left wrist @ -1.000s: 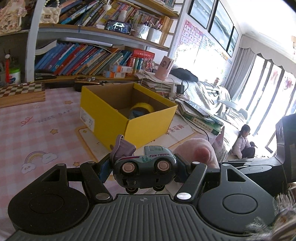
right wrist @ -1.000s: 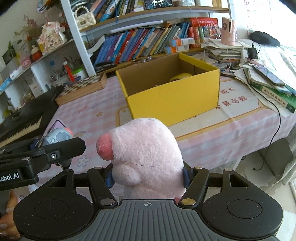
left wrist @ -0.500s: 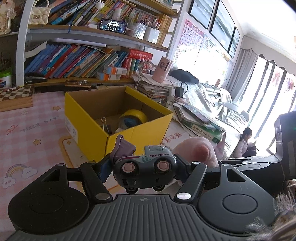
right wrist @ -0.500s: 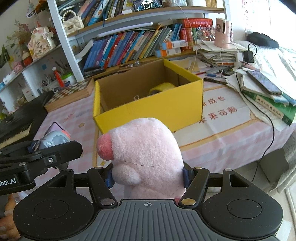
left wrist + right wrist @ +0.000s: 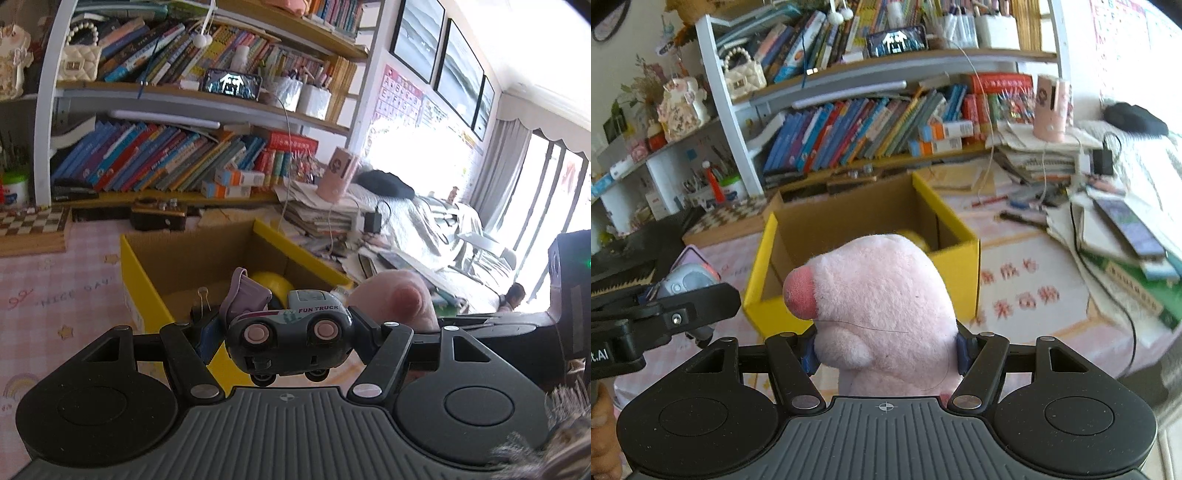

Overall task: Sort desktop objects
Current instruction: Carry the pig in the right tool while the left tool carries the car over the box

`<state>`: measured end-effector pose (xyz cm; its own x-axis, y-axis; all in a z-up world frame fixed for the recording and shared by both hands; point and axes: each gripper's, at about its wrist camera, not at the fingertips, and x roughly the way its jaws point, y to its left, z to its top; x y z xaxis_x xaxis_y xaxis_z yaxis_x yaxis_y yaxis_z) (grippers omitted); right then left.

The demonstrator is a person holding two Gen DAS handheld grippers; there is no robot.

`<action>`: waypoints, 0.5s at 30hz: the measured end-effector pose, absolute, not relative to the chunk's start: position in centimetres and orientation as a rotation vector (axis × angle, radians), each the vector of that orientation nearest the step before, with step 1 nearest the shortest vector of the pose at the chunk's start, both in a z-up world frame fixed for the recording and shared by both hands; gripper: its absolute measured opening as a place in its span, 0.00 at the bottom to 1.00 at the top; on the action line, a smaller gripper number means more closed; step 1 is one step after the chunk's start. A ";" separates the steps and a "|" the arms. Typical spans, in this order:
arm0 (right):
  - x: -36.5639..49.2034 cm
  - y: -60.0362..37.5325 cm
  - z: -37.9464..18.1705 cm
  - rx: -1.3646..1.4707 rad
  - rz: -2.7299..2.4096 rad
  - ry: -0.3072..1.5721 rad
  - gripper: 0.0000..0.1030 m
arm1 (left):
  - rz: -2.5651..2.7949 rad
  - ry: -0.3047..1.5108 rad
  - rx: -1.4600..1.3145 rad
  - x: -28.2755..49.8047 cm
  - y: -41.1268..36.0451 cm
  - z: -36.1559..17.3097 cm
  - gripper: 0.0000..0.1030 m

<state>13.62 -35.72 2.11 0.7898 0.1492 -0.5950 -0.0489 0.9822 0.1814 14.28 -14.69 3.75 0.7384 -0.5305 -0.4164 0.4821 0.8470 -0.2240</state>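
A: Pink checked surface (image 5: 1015, 258) below crowded bookshelves (image 5: 177, 155); yellow box (image 5: 956, 258) at 12 o'clock of both cameras, open-topped, yellow roll and binder clip inside.

B: Left gripper (image 5: 290, 332) clamped on toy truck (image 5: 291, 338), held in the air at the near wall of the box. Right gripper (image 5: 886, 345) clamped on pink plush (image 5: 879, 306), likewise airborne, just short of the near rim.

A: Step in hand, by judgement: carrying both toys to the box.

B: Next: forward past the rim, then down slightly, then release, one at a time to avoid a clash at 9 o'clock.
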 end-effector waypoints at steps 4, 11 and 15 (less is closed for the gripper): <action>15.8 -36.7 3.4 0.141 0.139 0.600 0.64 | -0.526 0.459 -0.103 15.6 -15.5 4.5 0.64; 20.7 -36.7 4.7 0.088 0.221 0.546 0.64 | -0.461 0.432 -0.082 19.1 -16.7 4.8 0.64; 24.2 -36.2 4.5 0.042 0.259 0.540 0.64 | -0.441 0.442 -0.036 21.7 -17.5 4.5 0.64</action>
<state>24.18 -36.20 4.47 0.8258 0.2551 -0.5030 -0.2330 0.9665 0.1077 21.73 -17.47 4.49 0.8112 -0.4206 -0.4063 0.4054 0.9052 -0.1277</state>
